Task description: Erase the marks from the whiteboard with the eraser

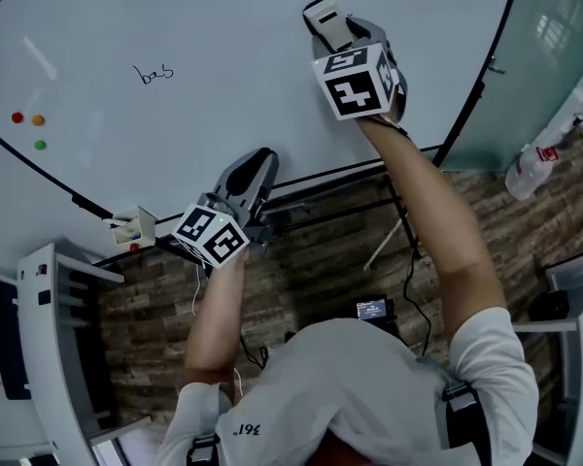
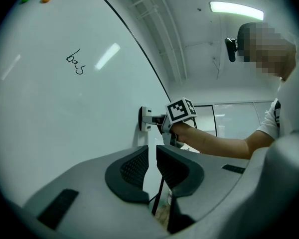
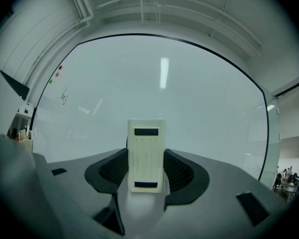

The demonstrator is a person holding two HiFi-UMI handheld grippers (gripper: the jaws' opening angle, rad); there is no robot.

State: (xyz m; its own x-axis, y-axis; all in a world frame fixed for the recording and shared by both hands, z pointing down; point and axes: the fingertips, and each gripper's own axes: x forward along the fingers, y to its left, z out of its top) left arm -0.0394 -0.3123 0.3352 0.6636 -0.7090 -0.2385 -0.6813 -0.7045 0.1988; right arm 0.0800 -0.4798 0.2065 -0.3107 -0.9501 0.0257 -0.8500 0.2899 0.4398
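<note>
The whiteboard (image 1: 223, 27) fills the upper left of the head view and carries one small handwritten black mark (image 1: 156, 73). That mark also shows in the left gripper view (image 2: 75, 62) and, tiny, in the right gripper view (image 3: 64, 98). My right gripper (image 1: 323, 17) is shut on a white eraser (image 3: 146, 155), which is pressed flat against the board well to the right of the mark. The eraser (image 2: 145, 118) meets the board surface in the left gripper view. My left gripper (image 1: 257, 168) hangs low by the board's bottom edge, its jaws nearly together with nothing between them.
Red, orange and green magnets (image 1: 27, 119) sit on the board's left part. A small white holder with markers (image 1: 131, 226) sits at the board's lower edge. The board's black stand legs (image 1: 398, 212) rise from a brick-pattern floor, and a glass wall (image 1: 554, 37) stands to the right.
</note>
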